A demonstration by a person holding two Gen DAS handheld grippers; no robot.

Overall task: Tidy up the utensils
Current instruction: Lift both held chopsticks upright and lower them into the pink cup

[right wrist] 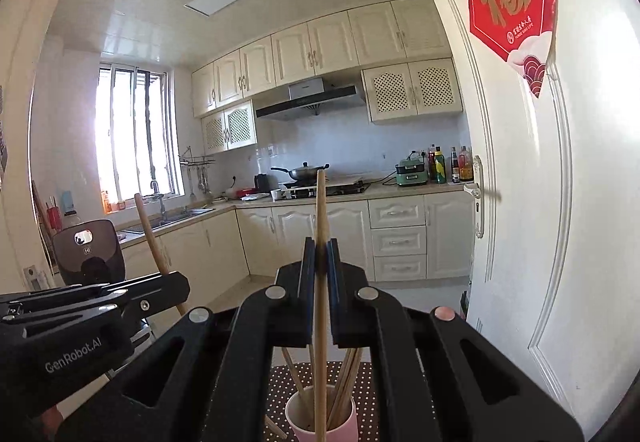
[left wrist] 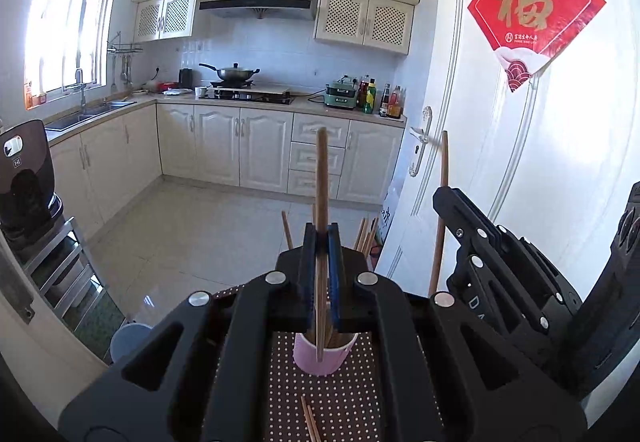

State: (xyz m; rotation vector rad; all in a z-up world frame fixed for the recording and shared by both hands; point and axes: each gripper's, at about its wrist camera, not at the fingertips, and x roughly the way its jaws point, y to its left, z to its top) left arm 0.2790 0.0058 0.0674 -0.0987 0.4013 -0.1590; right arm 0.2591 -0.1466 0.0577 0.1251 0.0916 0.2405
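Wooden chopsticks stood upright, one pinched by the closed left gripper [left wrist: 322,242] and one by the closed right gripper [right wrist: 320,252], each apparently poised for dropping into the pink cup [right wrist: 320,422] of chopsticks at lower centre on the dotted mat [left wrist: 340,402].

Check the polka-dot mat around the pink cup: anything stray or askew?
Yes. A loose pair of wooden chopsticks lies flat on the brown polka-dot mat in front of the pink cup, outside it, while the other wooden chopsticks stand inside. Nothing looks spilled or damaged.
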